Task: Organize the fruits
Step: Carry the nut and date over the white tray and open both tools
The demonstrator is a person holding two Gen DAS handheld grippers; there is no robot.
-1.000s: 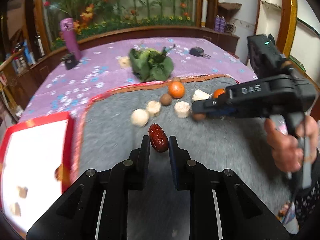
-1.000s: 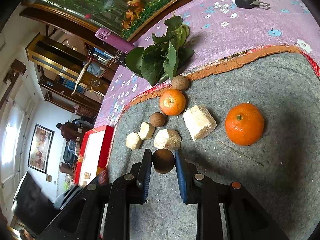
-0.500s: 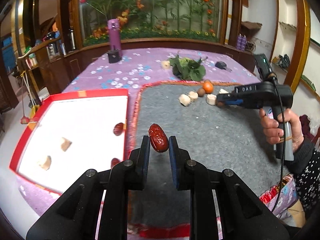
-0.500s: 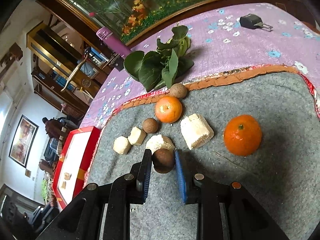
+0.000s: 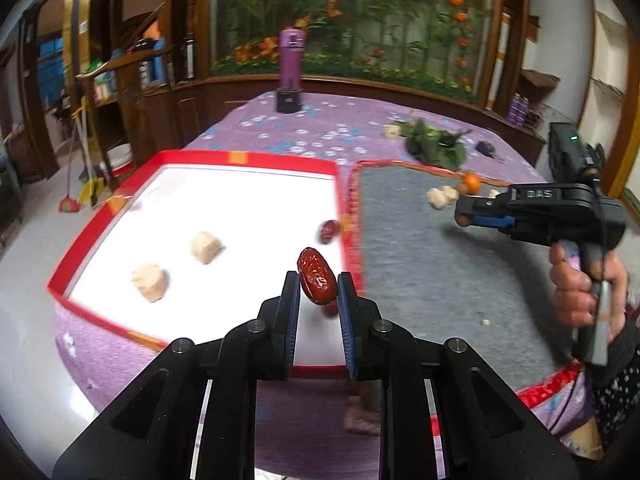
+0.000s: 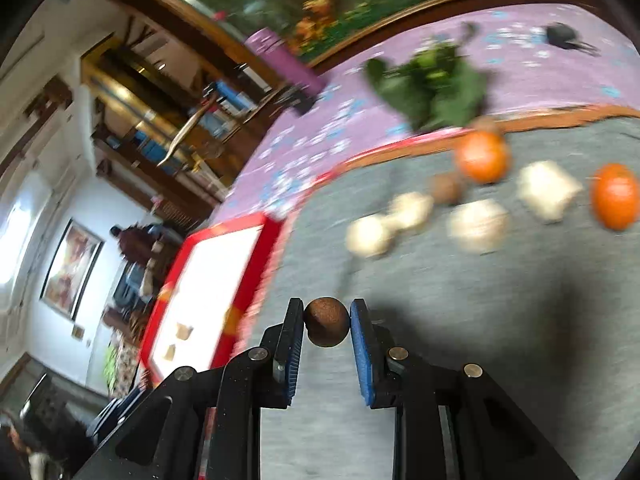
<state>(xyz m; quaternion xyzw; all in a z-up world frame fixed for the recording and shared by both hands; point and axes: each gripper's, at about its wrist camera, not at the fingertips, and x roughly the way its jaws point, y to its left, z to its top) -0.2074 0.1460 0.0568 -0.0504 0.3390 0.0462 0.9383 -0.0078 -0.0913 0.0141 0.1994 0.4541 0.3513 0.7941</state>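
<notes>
Now red date (image 5: 317,280) pinched between left fingers (image 5: 291,300); brown fruit (image 6: 326,321) between right fingers (image 6: 362,336).

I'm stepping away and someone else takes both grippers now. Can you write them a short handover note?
Left gripper: shut on a red date, held above the red tray.
Right gripper: shut on a round brown fruit, over the grey mat.
Done: two pale chunks and another date lie in the tray.
Left: set down both held fruits; on the mat remain two oranges, pale chunks and small brown fruits.
</notes>
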